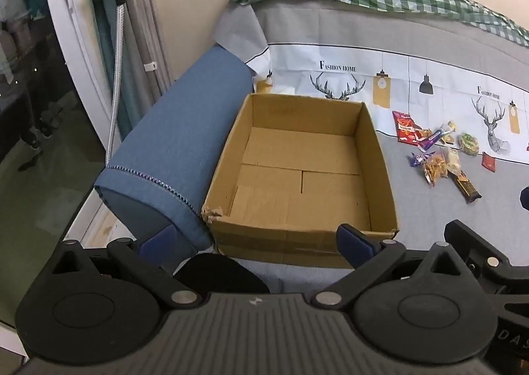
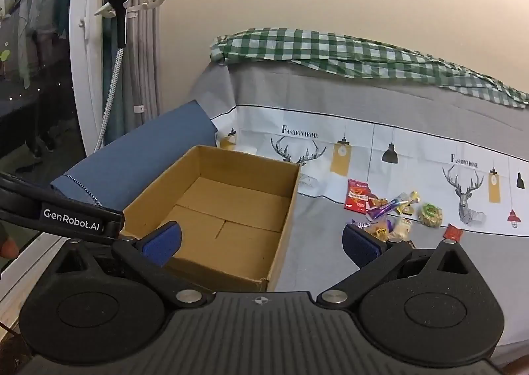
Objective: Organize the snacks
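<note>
Right of the cardboard box [image 1: 299, 173], snack packets [image 1: 436, 150] look light, crinkly, slippery; pinch mid-body w/ your empty, wide-open right gripper [image 2: 261, 242]; left gripper [image 1: 258, 244] likewise.

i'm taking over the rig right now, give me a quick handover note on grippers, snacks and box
Left gripper: open, holding nothing, aimed at the box.
Right gripper: open, holding nothing, between box and snacks.
Box: open-topped cardboard, on the grey sheet beside a blue cushion; nothing inside.
Snacks: all in a loose pile on the sheet to the right of the box, including a red packet and a round green one.
Done: nothing packed yet.
Left: move every snack into the box.
</note>
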`<state>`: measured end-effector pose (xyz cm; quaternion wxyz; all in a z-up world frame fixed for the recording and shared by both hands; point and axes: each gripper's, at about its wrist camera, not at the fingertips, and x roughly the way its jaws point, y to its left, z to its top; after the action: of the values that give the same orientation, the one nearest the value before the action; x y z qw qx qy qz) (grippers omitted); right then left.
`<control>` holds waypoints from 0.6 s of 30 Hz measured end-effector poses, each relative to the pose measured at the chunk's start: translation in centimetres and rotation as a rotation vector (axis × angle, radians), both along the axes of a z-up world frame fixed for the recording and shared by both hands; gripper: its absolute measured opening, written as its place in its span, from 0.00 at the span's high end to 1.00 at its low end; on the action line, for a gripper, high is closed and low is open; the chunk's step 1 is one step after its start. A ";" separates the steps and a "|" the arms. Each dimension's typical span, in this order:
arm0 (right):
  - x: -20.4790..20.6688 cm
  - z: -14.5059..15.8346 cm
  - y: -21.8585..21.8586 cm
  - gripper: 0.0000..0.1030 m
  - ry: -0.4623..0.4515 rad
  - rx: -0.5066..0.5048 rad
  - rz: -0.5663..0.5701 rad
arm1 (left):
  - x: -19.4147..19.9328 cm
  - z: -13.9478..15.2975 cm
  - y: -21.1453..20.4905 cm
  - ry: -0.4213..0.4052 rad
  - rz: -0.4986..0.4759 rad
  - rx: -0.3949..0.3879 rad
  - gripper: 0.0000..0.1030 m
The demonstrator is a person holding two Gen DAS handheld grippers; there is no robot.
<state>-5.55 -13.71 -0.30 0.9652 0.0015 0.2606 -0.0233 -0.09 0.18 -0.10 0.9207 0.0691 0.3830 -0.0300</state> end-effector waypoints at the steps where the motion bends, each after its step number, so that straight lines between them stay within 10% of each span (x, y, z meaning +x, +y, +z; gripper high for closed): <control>1: 0.0 0.0 0.1 0.00 0.003 0.001 -0.001 | -0.1 -0.1 0.1 0.002 0.001 0.000 0.00; 18: -1.2 -0.2 -1.0 0.00 0.000 0.013 0.043 | 0.0 -0.4 -1.1 0.015 -0.018 0.056 0.00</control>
<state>-6.71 -14.66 -0.51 0.9654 0.0020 0.2606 -0.0008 -0.10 -0.93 -0.50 0.9151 0.0979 0.3901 -0.0279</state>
